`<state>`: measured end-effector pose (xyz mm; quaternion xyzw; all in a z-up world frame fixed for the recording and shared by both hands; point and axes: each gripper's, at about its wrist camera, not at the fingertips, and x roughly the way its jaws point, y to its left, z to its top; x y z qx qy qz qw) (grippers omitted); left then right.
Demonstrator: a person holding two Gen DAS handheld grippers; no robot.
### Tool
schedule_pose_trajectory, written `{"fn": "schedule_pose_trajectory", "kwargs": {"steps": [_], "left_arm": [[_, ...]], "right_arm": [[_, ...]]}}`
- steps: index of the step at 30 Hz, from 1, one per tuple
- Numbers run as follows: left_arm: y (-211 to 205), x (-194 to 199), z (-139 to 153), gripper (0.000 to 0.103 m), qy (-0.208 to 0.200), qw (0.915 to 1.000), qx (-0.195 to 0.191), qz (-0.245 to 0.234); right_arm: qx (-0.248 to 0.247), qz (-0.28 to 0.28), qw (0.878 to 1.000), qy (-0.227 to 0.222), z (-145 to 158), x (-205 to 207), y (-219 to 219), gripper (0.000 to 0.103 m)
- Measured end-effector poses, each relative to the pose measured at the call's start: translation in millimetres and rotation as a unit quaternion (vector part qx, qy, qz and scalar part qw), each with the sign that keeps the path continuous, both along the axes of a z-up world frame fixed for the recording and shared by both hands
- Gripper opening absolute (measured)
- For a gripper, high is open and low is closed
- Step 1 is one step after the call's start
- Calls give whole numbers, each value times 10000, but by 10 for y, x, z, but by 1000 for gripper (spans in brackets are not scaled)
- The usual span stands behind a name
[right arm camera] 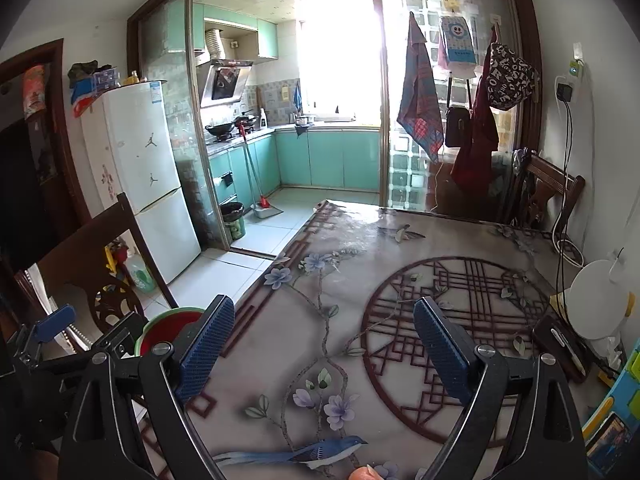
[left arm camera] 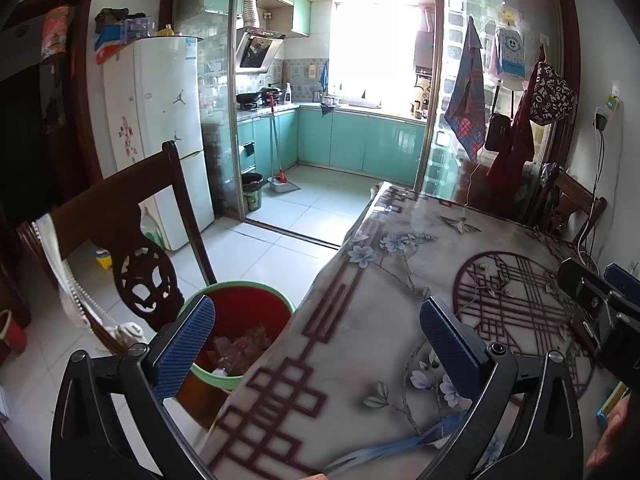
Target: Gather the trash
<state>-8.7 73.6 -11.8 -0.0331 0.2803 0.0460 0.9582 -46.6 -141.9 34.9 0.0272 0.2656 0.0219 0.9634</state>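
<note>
A green-rimmed red trash bin (left arm camera: 256, 308) stands on the floor beside the table's left edge, with crumpled trash (left arm camera: 240, 350) inside. It also shows in the right wrist view (right arm camera: 168, 326). My left gripper (left arm camera: 316, 344) is open and empty, held above the table edge and the bin. My right gripper (right arm camera: 324, 350) is open and empty above the flowered tablecloth (right arm camera: 340, 280). The right gripper shows at the right edge of the left wrist view (left arm camera: 600, 308). No loose trash shows on the tablecloth.
A dark wooden chair (left arm camera: 132, 240) stands left of the bin. A white lamp base (right arm camera: 598, 304), a dark case (right arm camera: 560, 350) and coloured boxes (right arm camera: 616, 412) sit along the table's right side. A fridge (left arm camera: 160, 128) and a kitchen doorway lie beyond.
</note>
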Motion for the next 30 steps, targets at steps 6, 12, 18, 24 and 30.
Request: {"fn": "schedule_pose_trajectory", "kwargs": {"steps": [6, 12, 18, 24, 30], "left_arm": [[-29, 23, 12, 103, -22, 10000, 60, -12], [-49, 41, 5, 103, 1, 10000, 80, -39], [-70, 74, -3, 103, 57, 9999, 49, -71], [-83, 97, -9, 103, 85, 9999, 41, -77], [-101, 129, -32, 103, 123, 9999, 31, -85]], "right_arm": [[2, -3, 10000, 1, -4, 2, -4, 92], [19, -49, 10000, 53, -44, 33, -52, 92], [4, -94, 9999, 86, -70, 74, -85, 92], [7, -98, 9999, 105, -79, 96, -93, 92], [14, -116, 9999, 123, -94, 114, -99, 92]]}}
